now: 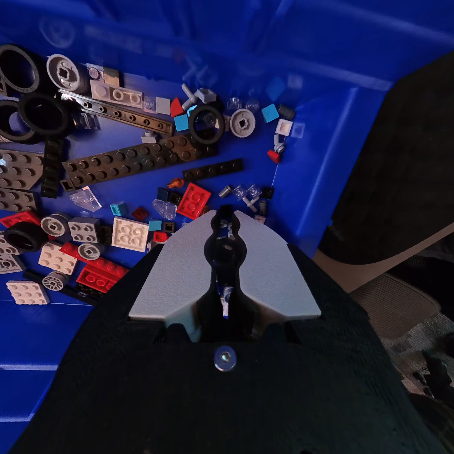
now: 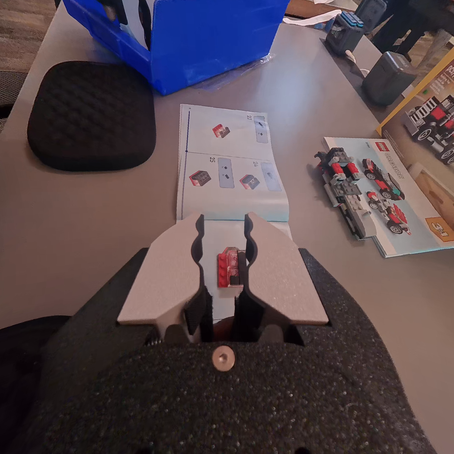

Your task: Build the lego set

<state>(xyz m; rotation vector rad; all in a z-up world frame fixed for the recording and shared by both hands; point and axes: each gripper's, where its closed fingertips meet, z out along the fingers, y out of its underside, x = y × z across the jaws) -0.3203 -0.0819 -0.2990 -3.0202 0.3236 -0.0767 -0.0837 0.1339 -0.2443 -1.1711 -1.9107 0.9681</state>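
Lego sub-assembly (image 2: 231, 267), red and black, lies on the open instruction booklet (image 2: 228, 172) between the spread right gripper (image 2: 224, 218), grey table (image 2: 86, 221) view only; left gripper (image 1: 225, 213), pinching a small black piece (image 1: 226, 210), hangs over loose bricks (image 1: 194, 200) in the blue bin (image 1: 319, 152).

A grey tabletop (image 2: 73, 208) with a black cushion (image 2: 91, 115) on it stands over a brownish carpet floor (image 2: 22, 22).

Glossy plastic bin (image 1: 319, 172); matt worktop (image 2: 86, 221); quilted cloth pad (image 2: 91, 115); smooth paper booklet (image 2: 228, 167); grainy tool fingers (image 2: 172, 275).
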